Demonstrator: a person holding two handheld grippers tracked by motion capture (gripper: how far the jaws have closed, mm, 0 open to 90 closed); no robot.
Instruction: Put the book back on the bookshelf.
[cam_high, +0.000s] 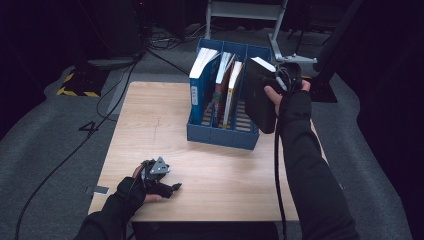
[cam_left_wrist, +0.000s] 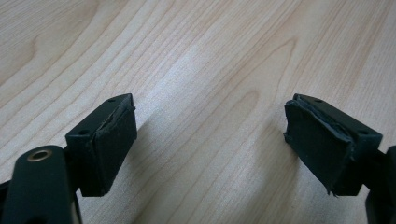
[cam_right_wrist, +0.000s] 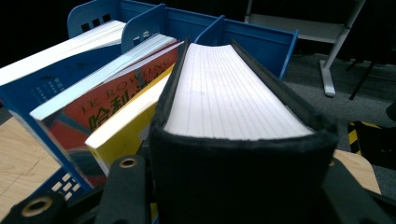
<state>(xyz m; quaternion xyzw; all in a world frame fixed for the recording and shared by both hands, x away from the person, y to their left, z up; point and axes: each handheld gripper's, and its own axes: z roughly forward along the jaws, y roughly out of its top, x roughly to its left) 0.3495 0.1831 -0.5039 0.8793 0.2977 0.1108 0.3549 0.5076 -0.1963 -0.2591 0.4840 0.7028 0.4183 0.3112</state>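
A thick black book (cam_high: 260, 95) hangs above the right end of the blue file rack (cam_high: 220, 135), gripped by my right gripper (cam_high: 280, 80). In the right gripper view the black book (cam_right_wrist: 233, 107) fills the space between the jaws, white page edges up, over the rack's rightmost slot (cam_right_wrist: 261, 37). Three books stand in the rack: a blue one (cam_high: 202, 82), a red-orange one (cam_high: 221, 90) and a yellow one (cam_high: 232, 92). My left gripper (cam_high: 172, 189) rests on the wooden table (cam_high: 150, 125) near the front edge. Its pads (cam_left_wrist: 114, 140) stand wide apart over bare wood.
Cables (cam_high: 75, 145) trail over the grey floor left of the table. A white metal stand (cam_high: 270, 20) is behind the rack. Yellow-black hazard tape (cam_high: 75, 90) marks the floor at far left. A small white item (cam_high: 101, 190) lies off the table's front left corner.
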